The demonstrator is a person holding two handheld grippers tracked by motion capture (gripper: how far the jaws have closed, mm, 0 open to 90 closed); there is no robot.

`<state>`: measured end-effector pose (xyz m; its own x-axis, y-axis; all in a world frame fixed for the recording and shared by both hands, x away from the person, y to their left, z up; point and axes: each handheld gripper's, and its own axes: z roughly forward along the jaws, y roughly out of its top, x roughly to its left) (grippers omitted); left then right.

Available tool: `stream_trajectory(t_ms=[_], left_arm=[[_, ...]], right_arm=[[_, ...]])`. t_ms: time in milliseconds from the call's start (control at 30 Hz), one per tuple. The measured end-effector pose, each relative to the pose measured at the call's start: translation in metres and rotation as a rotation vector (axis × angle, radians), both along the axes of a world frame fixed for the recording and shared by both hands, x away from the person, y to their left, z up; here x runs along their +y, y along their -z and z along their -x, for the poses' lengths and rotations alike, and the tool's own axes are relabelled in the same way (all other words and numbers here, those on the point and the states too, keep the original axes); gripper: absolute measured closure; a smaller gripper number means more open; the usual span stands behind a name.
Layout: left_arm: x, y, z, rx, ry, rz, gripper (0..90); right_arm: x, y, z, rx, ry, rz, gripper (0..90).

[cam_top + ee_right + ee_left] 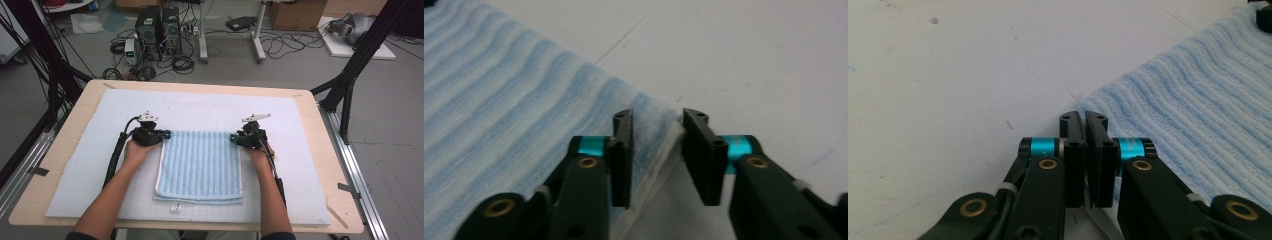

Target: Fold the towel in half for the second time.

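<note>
Both claws sit at the towel's [200, 165] far corners on the mat [75, 170]: left claw [1084, 125] pinched shut on its corner, right claw [656, 125] partly open w/ the corner between its jaws, not yet pinched, so we can probably lift and fold evenly.

- We count one folded, blue-striped towel [200, 165], lying on the pad.
- We count one pale foam pad [90, 150] under it, and one wooden table [340, 165] beneath both.
- We count two grippers: the left gripper [166, 134] and the right gripper [233, 136], each in one hand, so two hands.
- We count one small white tag [175, 206] just off the towel's near edge.
- On the floor beyond the table we count two dark computer towers [159, 26] and one cardboard box [295, 14].
</note>
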<state>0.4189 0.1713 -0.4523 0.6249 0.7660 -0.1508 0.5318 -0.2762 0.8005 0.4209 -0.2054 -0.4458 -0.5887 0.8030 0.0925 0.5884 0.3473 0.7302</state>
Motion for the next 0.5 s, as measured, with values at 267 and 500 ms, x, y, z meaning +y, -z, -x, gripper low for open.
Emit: stream_trajectory(t_ms=[267, 500], left_arm=[[0.004, 0.0, -0.002, 0.024, -0.012, 0.035, 87.1], [0.014, -0.019, -0.014, -0.034, -0.06, 0.15, 87.3]], right_arm=[[0.006, -0.003, 0.002, 0.004, -0.021, 0.027, 84.9], [0.008, -0.02, -0.006, -0.064, 0.029, 0.018, 86.0]])
